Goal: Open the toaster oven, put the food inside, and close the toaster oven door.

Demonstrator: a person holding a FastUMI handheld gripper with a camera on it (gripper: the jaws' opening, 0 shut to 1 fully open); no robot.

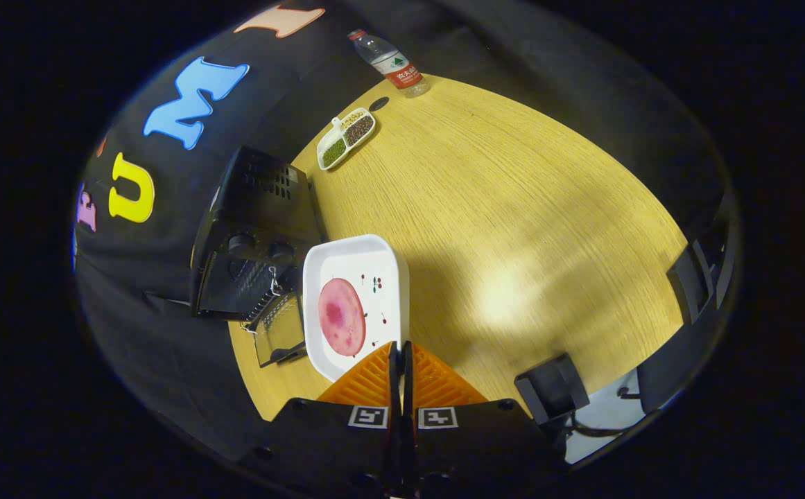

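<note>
We see the gripper (400,364) with its two fingers drawn together, only a thin slit between them, and the near rim of the white tray (381,277) caught in that slit; we judge it clamped on the tray's edge, though the contact itself is too small to make out fully. The tray runs away from the fingers toward 12 o'clock, its long axis roughly in line with them, and appears lifted off the tabletop (513,229) to judge by the shadow beside it. On the tray lies the food, a round pink slice (341,317), just ahead of the fingers at about 11 o'clock.

The toaster oven (256,229) stands at 10 o'clock from the gripper, just beside the tray's left edge. Its door (279,336) already hangs open, folded down toward us, with the wire rack (249,287) showing in the mouth. So the relation that matters, we think, is this: the opening lies left of the tray, and the tray's long axis points past it, not into it. The coming move would call for swinging the tray toward 10 o'clock until its far end faces the rack.

A divided dish of beans (347,136) and a water bottle (392,64) stand well beyond, near 12 o'clock.
</note>
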